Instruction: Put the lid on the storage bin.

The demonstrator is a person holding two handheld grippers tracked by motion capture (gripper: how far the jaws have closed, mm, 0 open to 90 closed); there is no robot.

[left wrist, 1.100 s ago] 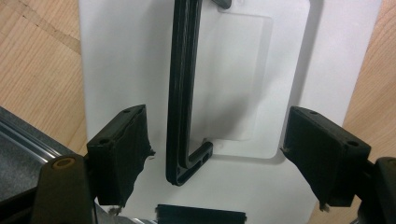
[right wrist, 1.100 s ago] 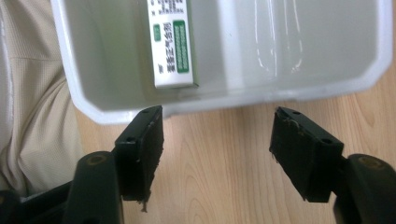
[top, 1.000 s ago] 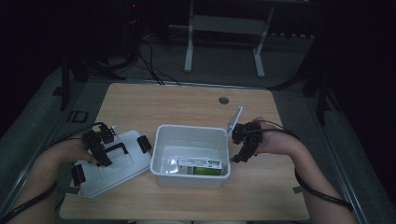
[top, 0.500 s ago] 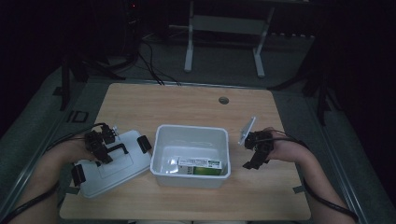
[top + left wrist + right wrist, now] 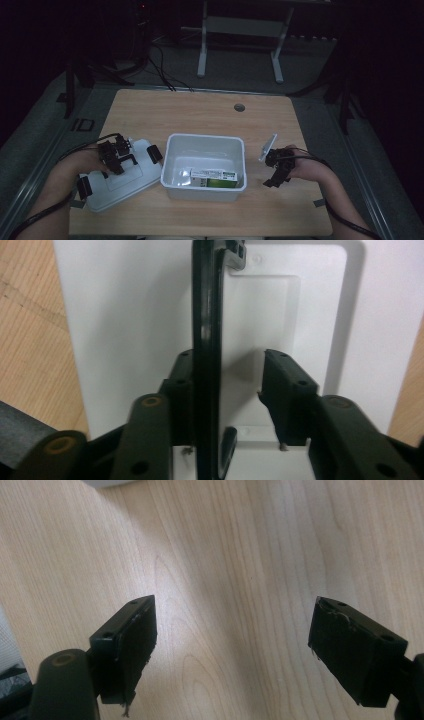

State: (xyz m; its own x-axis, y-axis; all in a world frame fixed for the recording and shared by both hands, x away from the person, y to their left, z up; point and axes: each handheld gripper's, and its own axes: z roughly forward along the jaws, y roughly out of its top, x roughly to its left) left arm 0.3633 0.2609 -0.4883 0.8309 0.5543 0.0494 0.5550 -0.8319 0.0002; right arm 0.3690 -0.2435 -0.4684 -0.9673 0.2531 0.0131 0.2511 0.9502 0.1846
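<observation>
The lid (image 5: 117, 180) lies on the desk (image 5: 200, 110) at near left; the left claw (image 5: 227, 405) straddles its black handle (image 5: 207, 340), spread, probably to lift it. Right of the white bin (image 5: 205, 167), the right claw (image 5: 232, 650) hovers spread wide.

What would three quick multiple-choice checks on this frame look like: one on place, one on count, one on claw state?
1. Where does the white lid lie?
A. on the bin
B. on the table left of the bin
C. on the floor

2. How many black clips show on the lid in the high view?
A. two
B. four
C. none

3. How does the right claw stand?
A. shut on the box
B. open over bare wood
C. shut on the lid handle

Answers:
1. B: the lid rests on the table beside the open white bin, under the left claw.
2. A: one clip at each end.
3. B: its jaws stand wide apart with nothing between.
</observation>
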